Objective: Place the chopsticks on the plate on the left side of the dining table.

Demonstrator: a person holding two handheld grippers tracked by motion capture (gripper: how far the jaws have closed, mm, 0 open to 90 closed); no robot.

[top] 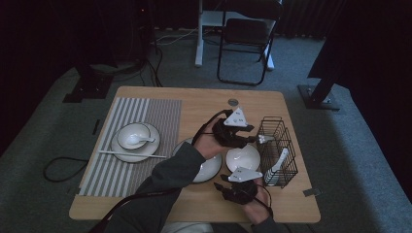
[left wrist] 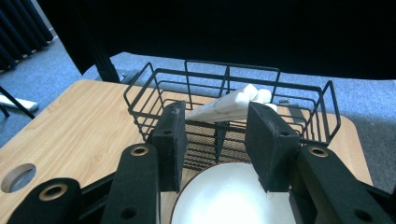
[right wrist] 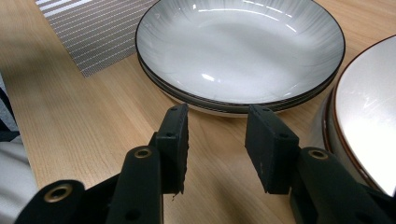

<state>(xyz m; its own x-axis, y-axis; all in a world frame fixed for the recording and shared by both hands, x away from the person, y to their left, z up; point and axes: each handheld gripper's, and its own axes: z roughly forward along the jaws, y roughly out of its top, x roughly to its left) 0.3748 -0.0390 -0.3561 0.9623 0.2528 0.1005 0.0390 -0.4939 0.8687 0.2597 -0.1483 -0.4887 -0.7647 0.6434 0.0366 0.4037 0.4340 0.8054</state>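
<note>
Plainly, a table being laid, seen from beside it.
Thing in hand: the white bowl (top: 243,157) with a dark rim, lower right of centre in the high view, on the wooden table (top: 145,199) between the stacked grey plates (right wrist: 243,51) and the black wire basket (top: 278,145).
Left gripper (left wrist: 217,140): jaws apart with nothing between them, poised over the bowl's far edge, facing the basket and the white spoons (left wrist: 233,105) lying in it.
Right gripper (right wrist: 217,140): jaws apart and empty, low over bare wood just beside the plates.
Handling, as I judge it: glazed ceramic, stiff, fairly heavy, slick, likely to chip against its neighbours.
Where to grip: across the rim wall, one pad inside and one outside, on a side away from plates and basket.
Elsewhere: another bowl (top: 133,135) with a spoon, on a plate, and chopsticks (top: 131,154) sit on the striped mat (top: 121,111) at centre left.
</note>
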